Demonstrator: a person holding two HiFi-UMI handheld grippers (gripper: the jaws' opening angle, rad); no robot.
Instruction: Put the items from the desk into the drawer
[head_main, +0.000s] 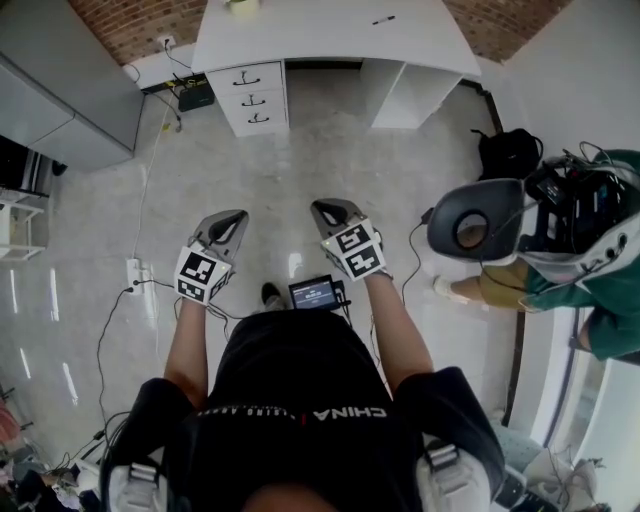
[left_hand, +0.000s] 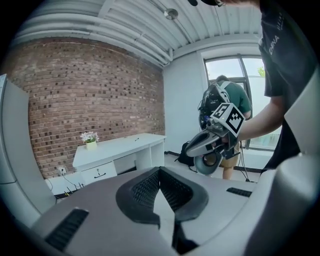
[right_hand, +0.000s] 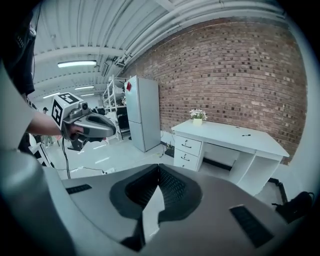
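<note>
The white desk (head_main: 330, 40) stands far ahead against the brick wall, its stack of three drawers (head_main: 255, 98) shut. On its top are a small flower pot (head_main: 240, 5) and a black pen (head_main: 383, 19); the pot (right_hand: 198, 116) and the pen (right_hand: 245, 134) also show in the right gripper view. My left gripper (head_main: 235, 216) and right gripper (head_main: 326, 209) are held side by side at waist height over the floor, well short of the desk. Both are shut, with their jaws meeting and nothing between them.
A grey cabinet (head_main: 60, 90) stands left of the desk. A seated person (head_main: 560, 250) and a black bag (head_main: 508, 150) are at the right. A power strip with cables (head_main: 133, 275) lies on the floor to my left.
</note>
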